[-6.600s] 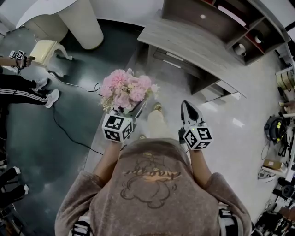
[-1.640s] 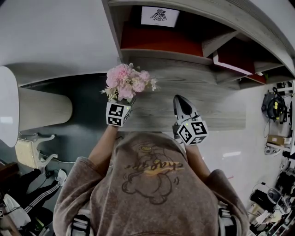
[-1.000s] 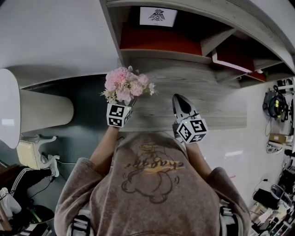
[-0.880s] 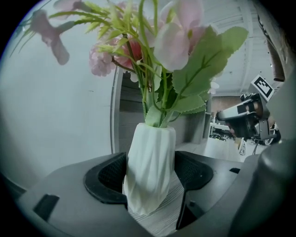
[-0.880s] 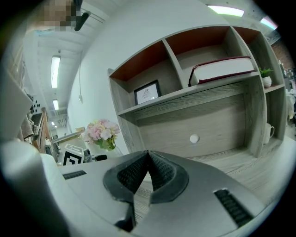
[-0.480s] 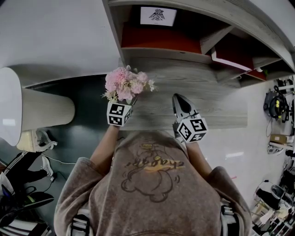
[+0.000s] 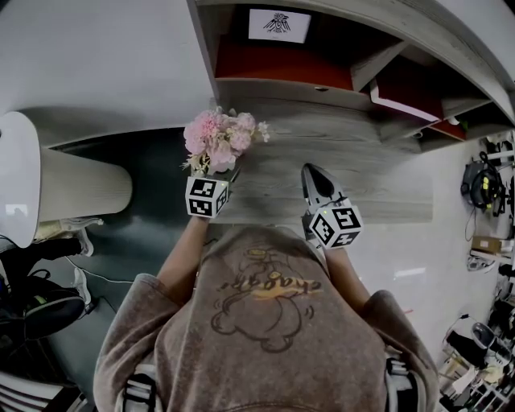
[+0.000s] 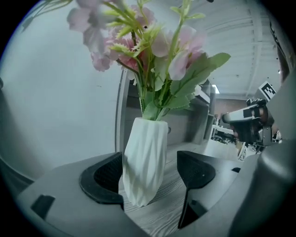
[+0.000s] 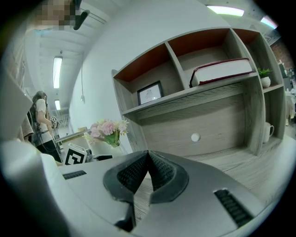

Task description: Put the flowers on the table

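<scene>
Pink flowers (image 7: 219,141) (image 8: 152,41) stand in a white ribbed vase (image 8: 144,159) on the left end of the grey wooden table (image 7: 362,177) (image 8: 162,213). My left gripper (image 7: 221,173) (image 8: 150,173) is around the vase and its jaws have just been opening. The right pad stands clear of the vase; the left pad is at its side. My right gripper (image 7: 315,170) (image 9: 147,159) is shut with nothing in it, level over the table's front to the right. It sees the flowers (image 9: 106,129) at its left.
Shelves rise behind the table with a framed picture (image 7: 279,24) (image 9: 149,93), a thick book (image 9: 222,70) and a mug (image 9: 268,131). A white round column (image 7: 76,189) stands to the left. A person's legs (image 7: 32,298) are at the left edge of the floor.
The bouquet now sits slightly farther from the left gripper's cube. Both grippers kept their places. The person at the left edge has shifted.
</scene>
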Available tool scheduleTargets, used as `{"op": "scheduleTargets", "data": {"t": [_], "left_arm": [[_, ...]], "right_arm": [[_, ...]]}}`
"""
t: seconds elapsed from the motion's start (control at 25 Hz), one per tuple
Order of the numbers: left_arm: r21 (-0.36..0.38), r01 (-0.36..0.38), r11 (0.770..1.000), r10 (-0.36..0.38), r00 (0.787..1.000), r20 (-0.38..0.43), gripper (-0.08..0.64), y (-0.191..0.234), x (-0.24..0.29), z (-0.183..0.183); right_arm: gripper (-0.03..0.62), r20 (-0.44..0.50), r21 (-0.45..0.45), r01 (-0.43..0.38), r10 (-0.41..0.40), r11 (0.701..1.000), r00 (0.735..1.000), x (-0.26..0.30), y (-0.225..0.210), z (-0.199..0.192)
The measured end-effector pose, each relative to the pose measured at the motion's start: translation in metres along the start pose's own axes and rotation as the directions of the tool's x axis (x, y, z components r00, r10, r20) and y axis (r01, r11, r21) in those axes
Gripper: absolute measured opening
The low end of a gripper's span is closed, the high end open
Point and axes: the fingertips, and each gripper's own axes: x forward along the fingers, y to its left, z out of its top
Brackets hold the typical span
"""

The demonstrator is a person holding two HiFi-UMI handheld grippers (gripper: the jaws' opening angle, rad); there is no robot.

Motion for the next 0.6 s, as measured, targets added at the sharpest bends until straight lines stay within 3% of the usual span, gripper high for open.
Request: {"op": "scheduleTargets", "data": {"t": [0.28,0.6], "left_arm": [[-0.022,-0.025,0.999,0.025,1.000,0.006,0.362,0.002,-0.015,0.001],[-0.083,-0.039,0.996,0.043,0.998,0.041,0.365,-0.001,-0.051,0.016]], "right_arm": [[-0.015,-0.002,-0.001,-0.020,0.020,1.000,1.000,-0.002,0.006,-0.003],[-0.015,-0.022,-0.016,-0.096,0.095,0.995,0.995,0.010,0.024,-0.007]]}}
